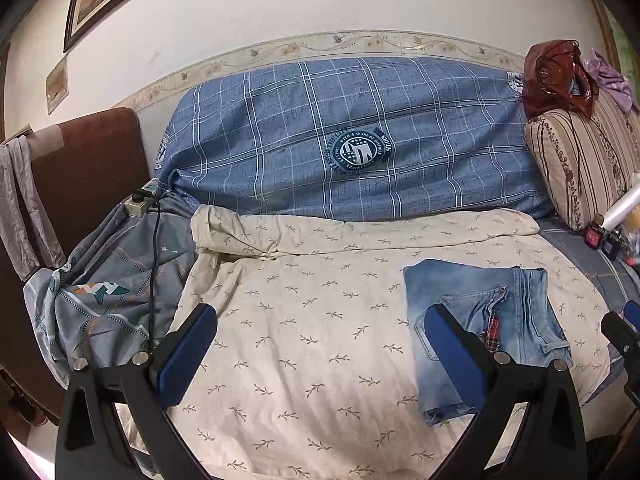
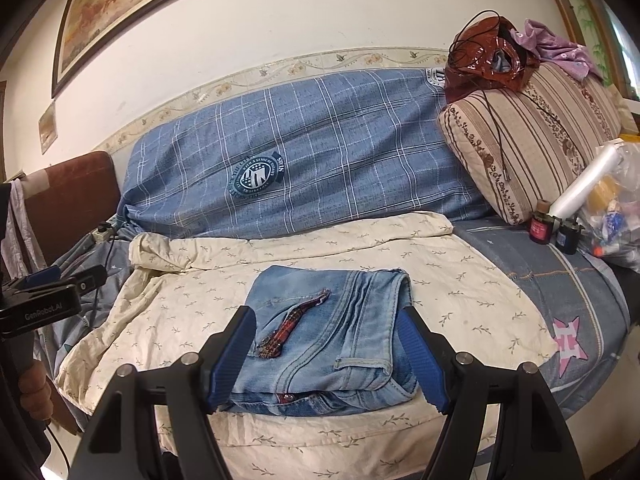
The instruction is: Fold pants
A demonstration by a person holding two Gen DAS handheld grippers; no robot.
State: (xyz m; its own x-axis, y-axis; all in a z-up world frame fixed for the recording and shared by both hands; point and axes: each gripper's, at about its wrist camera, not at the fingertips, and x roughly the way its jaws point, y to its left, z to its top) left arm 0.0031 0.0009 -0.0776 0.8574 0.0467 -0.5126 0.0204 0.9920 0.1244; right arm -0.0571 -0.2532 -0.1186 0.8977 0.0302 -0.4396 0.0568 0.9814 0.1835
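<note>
Left wrist view: left gripper [image 1: 318, 344] spread wide, nothing between its fingers, above the cream leaf-print sheet [image 1: 304, 344]. Folded light-blue jeans [image 1: 480, 320] lie flat on that sheet, partly behind the right-side finger. Blue plaid cover [image 1: 320, 140] behind carries a round badge [image 1: 360, 153] reading "WITH A SENSE OF..." and "SWISS".

Right wrist view: right gripper [image 2: 326, 356] wide open, fingers flanking the jeans [image 2: 320, 344], contact unclear. Other gripper's body at left reads "GenRobot.AI".

Ahead of me: white wall [image 2: 320, 12] with floral border tile [image 2: 280, 70], framed painting [image 2: 104, 12] upper left, brown headboard [image 1: 96, 168], bed under cream leaf-print sheet [image 1: 300, 320].
</note>
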